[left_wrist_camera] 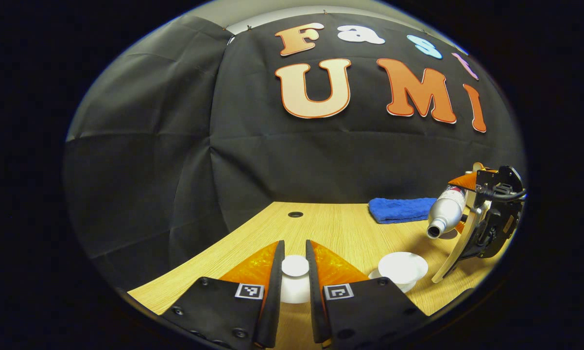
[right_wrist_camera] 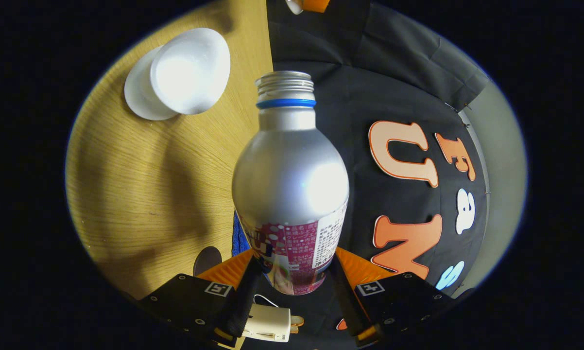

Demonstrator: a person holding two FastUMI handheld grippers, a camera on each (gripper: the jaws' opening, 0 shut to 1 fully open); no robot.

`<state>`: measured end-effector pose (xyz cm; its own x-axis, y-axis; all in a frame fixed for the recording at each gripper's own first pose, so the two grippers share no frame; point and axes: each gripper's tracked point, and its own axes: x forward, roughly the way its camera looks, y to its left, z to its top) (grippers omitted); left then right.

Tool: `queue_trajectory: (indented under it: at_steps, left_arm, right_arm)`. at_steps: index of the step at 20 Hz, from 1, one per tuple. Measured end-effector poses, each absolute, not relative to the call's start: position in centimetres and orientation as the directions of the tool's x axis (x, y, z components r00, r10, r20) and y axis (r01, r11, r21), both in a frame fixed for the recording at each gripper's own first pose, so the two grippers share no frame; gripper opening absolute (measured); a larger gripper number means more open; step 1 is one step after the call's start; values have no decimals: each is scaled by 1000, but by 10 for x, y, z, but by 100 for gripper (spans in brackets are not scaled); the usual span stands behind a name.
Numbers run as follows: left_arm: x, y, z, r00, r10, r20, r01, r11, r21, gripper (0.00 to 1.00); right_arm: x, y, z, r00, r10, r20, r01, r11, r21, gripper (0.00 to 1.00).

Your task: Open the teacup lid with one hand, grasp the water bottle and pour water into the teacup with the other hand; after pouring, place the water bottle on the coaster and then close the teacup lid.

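Gripping the tilted water bottle, the right hand-held gripper clamps it.

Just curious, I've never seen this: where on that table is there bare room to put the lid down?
Bare wood lies between the table's hole and the blue towel, and left of the lid. It's crowded on the right, around the teacup and tilted water bottle.

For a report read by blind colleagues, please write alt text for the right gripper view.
The right gripper holds a silver water bottle by its labelled base, tipped sideways with its uncapped mouth pointing toward a white open teacup on its saucer. Both stand on a wooden table; black cloth hangs behind.
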<state>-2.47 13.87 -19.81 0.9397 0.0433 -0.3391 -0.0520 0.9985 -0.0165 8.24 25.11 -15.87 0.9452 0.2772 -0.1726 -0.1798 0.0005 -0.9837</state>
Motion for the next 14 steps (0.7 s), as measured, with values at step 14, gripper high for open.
queue_trajectory:
  at_steps: [14]
  left_arm:
    - [-26,140,-196,943,35,-332,-50,998,-36,31]
  right_arm:
    - [94,259,-130,942,329,-71,-26,-137,-990,78]
